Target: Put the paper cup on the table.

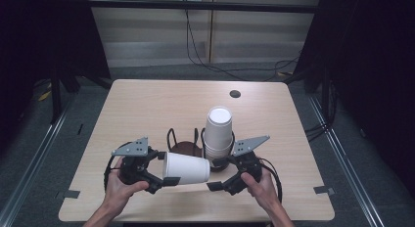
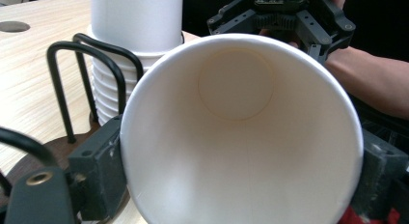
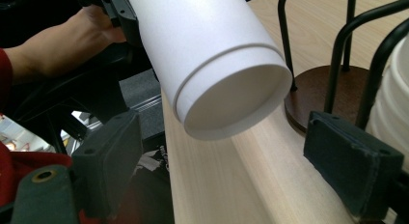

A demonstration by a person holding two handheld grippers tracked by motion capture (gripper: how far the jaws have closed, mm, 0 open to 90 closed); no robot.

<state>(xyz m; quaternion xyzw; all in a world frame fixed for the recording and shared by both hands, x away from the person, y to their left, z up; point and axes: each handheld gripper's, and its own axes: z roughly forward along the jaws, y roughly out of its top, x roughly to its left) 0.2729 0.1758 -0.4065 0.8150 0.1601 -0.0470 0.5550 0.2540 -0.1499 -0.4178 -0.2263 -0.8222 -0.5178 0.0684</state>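
My left gripper [image 1: 165, 168] is shut on a white paper cup [image 1: 186, 168] and holds it on its side just above the table's front. In the left gripper view the pads [image 2: 99, 161] press on the rim of the cup [image 2: 241, 137], whose empty inside faces the camera. My right gripper [image 1: 214, 174] stands open just right of the cup's base. In the right gripper view its pads [image 3: 108, 156] are spread wide on either side, clear of the cup [image 3: 217, 64]. A stack of white cups [image 1: 218, 131] stands upright in a black wire holder behind both grippers.
The holder has a round brown wooden base [image 1: 186, 148] and black wire loops [image 2: 62, 84], with one side free of cups. The light wooden table [image 1: 147, 109] has a dark round hole [image 1: 235, 94] near its far edge. Cables lie on the floor beyond.
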